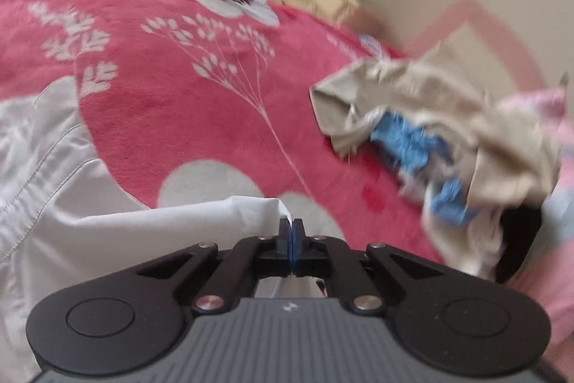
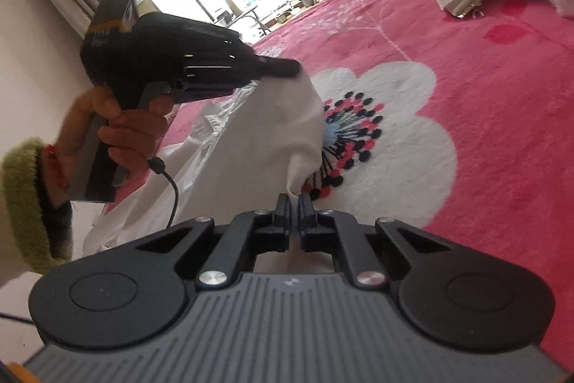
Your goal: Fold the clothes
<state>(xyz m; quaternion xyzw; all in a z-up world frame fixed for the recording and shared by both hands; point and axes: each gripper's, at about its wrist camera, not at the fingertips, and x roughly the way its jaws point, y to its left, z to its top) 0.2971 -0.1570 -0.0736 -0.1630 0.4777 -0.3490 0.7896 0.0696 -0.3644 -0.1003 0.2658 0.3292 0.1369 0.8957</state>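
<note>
Blanket [image 1: 201, 117], pink with white flowers and sprigs, covers the bed and fills most of both views. Across its near side lies a white garment [image 1: 71, 239], the piece being folded, rumpled and partly lifted off the blanket. Farther off, well apart from it, sits a heap of unfolded clothes [image 1: 448, 139], beige over blue. In the right wrist view a hand [image 2: 118, 131] in a green fuzzy cuff grips the handle of the left gripper [image 1: 291, 228], whose tongs are pressed together on an edge of the white garment. The right gripper [image 2: 295, 203] has its tongs nearly together too, pinching another point of the same white cloth, which bunches to a peak just in front of them. The step in hand looks like taking hold of two points along one edge. To do it well, both pinches should hold firmly, the hands should draw apart until the edge between them is taut, and the cloth should be lifted evenly before laying it flat.
</note>
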